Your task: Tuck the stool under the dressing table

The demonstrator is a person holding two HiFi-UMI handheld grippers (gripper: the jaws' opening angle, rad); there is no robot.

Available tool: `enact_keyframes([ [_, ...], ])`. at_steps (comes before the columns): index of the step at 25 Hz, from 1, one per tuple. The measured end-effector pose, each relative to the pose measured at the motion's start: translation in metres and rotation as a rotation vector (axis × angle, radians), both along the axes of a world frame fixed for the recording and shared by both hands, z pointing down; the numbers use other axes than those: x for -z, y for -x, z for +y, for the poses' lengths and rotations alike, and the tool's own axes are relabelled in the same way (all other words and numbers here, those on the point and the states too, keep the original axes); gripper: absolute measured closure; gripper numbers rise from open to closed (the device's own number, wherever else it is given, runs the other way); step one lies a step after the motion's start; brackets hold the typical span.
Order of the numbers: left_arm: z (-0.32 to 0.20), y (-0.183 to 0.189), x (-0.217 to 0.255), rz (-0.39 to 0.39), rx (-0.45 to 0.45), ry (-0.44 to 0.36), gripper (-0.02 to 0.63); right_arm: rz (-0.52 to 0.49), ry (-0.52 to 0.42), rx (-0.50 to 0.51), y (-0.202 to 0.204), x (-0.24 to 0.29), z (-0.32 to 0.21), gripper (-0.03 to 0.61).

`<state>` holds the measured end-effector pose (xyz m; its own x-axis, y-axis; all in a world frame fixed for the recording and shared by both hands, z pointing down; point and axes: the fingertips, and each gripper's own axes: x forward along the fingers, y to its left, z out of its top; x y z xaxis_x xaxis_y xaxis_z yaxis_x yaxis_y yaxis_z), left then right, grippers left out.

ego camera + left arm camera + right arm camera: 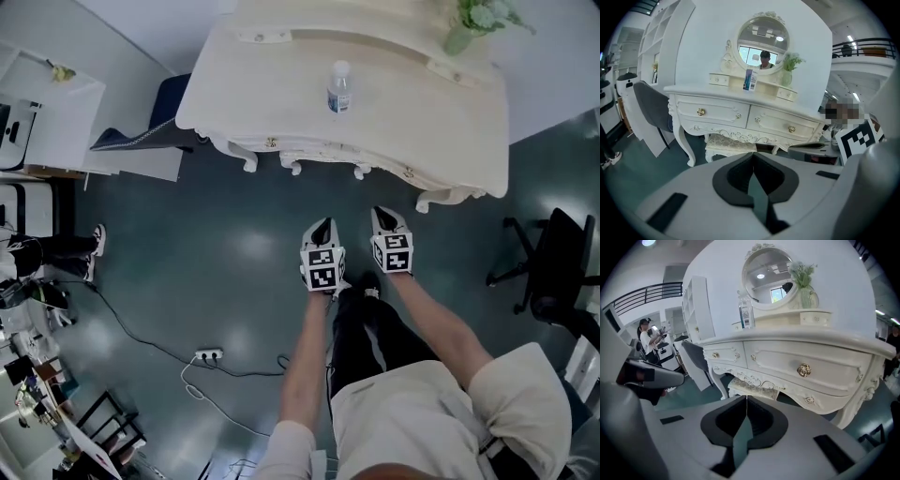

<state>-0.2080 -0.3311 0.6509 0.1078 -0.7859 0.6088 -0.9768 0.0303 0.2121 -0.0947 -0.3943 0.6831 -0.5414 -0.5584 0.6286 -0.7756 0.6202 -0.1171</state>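
Both grippers, the left gripper (323,230) and the right gripper (386,220), are closed tight with nothing between the jaws, and hover just short of the front edge of the cream carved bench (394,117). The cream cushioned stool (730,141) already sits beneath it, between the curved legs (682,140). Shoving it further risks knocking those legs and toppling the clear plastic bottle (339,86) on top, I reckon. Open green floor (234,253) lies behind, and the white power strip (208,354) and black office chair (560,267) stand well apart.

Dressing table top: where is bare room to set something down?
Bare top left of the water bottle to the dressing table end, and right of it along the front edge. Crowded at the back: drawer shelf and plant vase.
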Motion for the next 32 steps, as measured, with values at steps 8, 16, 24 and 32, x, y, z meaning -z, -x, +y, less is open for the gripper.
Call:
enact_keyframes([
  [8,0.071,-0.019,0.055,-0.029,0.087,0.035,0.598,-0.093,0.114,0.091,-0.015,0.056,0.053,0.534],
  [16,0.116,-0.048,0.104,-0.065,0.159,0.016,0.598,-0.124,0.179,0.148,-0.045,0.112,0.080,0.534],
  [24,0.137,-0.046,0.159,-0.025,0.250,-0.036,0.598,-0.132,0.161,0.227,-0.051,0.181,0.103,0.535],
  [32,0.126,-0.032,0.182,0.006,0.271,-0.106,0.598,-0.167,0.104,0.251,-0.058,0.204,0.111,0.534],
])
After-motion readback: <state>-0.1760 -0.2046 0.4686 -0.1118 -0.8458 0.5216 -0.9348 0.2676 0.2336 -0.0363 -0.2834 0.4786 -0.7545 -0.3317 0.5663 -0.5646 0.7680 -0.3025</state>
